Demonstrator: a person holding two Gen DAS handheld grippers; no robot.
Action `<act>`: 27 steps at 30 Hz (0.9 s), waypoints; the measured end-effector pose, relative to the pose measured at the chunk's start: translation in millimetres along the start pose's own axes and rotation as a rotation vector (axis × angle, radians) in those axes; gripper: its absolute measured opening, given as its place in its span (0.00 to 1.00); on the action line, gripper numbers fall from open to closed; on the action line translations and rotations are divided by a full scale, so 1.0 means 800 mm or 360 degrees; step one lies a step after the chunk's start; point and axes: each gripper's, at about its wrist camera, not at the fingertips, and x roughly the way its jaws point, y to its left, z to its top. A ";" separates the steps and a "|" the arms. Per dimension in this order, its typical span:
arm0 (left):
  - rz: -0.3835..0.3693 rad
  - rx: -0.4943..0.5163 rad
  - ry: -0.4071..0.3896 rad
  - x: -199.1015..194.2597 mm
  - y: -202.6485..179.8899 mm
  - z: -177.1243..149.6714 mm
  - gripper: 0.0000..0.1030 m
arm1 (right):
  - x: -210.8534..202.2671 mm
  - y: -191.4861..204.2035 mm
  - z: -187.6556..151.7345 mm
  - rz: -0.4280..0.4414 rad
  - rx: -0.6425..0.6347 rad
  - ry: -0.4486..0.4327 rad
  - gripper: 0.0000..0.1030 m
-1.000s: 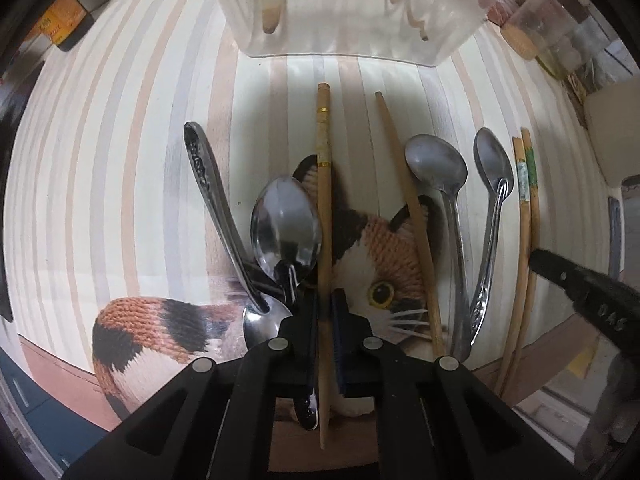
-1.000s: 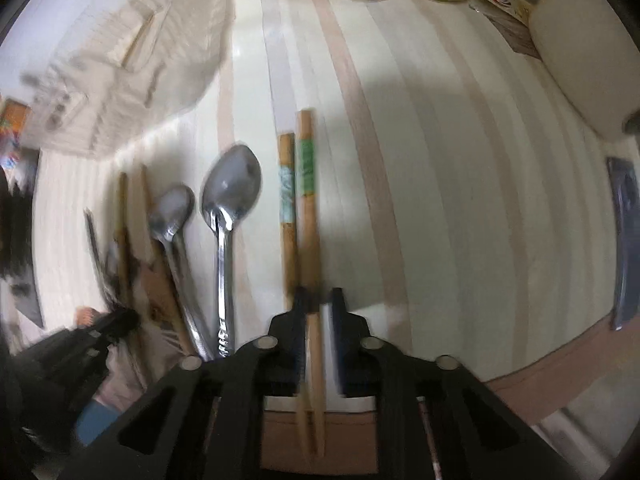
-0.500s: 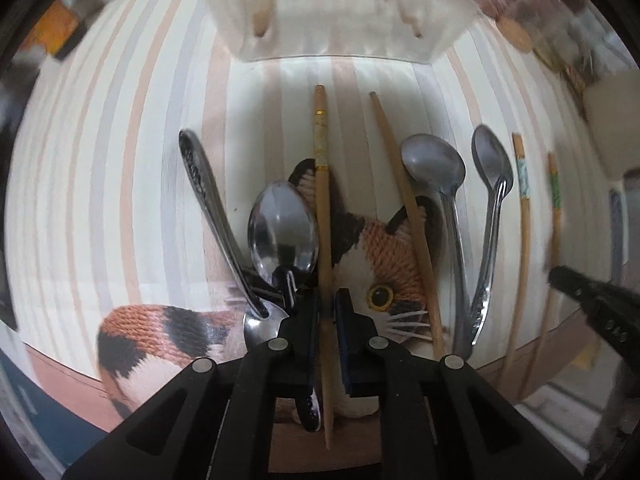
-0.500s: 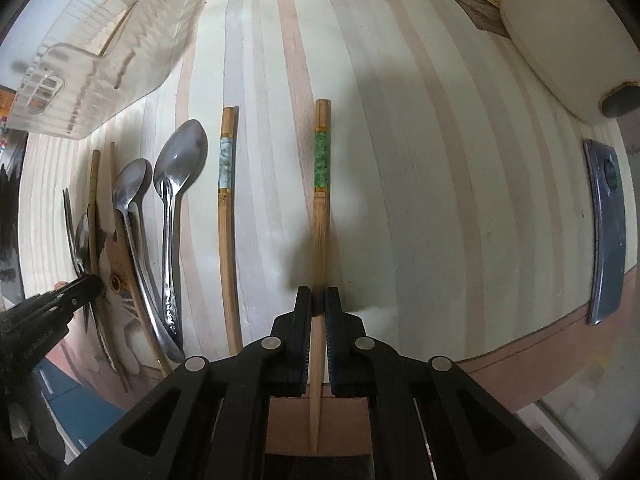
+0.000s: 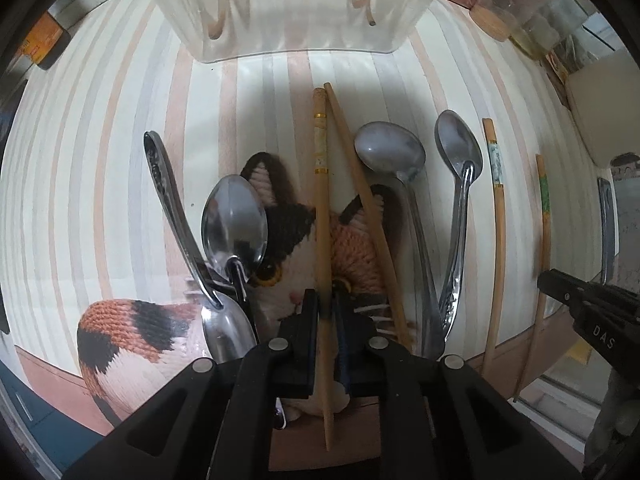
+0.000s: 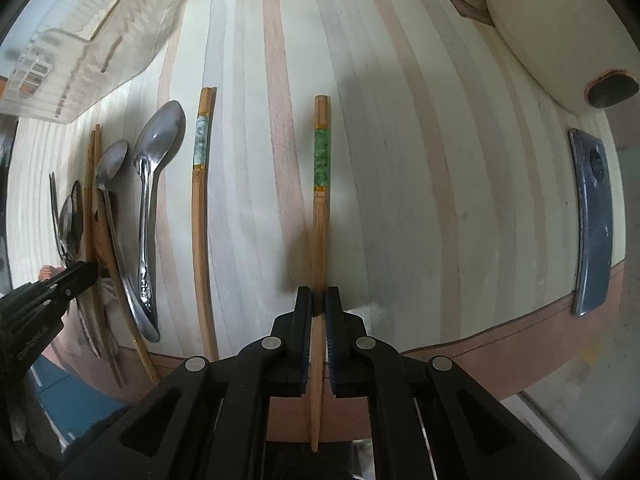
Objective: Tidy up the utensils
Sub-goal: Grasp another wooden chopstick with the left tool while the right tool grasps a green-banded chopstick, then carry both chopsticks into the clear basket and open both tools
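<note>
Only "DAS" reads on the right tongs [image 5: 588, 312], clamping a green-banded chopstick [image 6: 321, 160]; left tongs [image 5: 326, 312] pinch a gold-ringed chopstick [image 5: 320, 184].

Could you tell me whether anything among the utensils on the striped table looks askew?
Yes: two shiny metal spoons at the left cross each other over the knitted calico cat mat, and a plain wooden chopstick lies slanted against the gold-banded chopstick. The other spoons and chopsticks lie roughly parallel.
</note>
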 end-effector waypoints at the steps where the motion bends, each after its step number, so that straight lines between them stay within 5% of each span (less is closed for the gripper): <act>1: 0.0007 0.0005 -0.0001 0.000 -0.003 0.001 0.09 | -0.001 0.003 0.000 -0.0012 0.0003 -0.0010 0.09; 13: 0.0111 0.0004 -0.0103 -0.027 -0.046 -0.006 0.04 | -0.007 -0.010 -0.006 0.0020 0.0078 -0.0051 0.06; 27: 0.0101 -0.0133 -0.0493 -0.184 -0.006 -0.030 0.04 | -0.139 -0.002 0.026 0.0257 -0.0005 -0.0336 0.06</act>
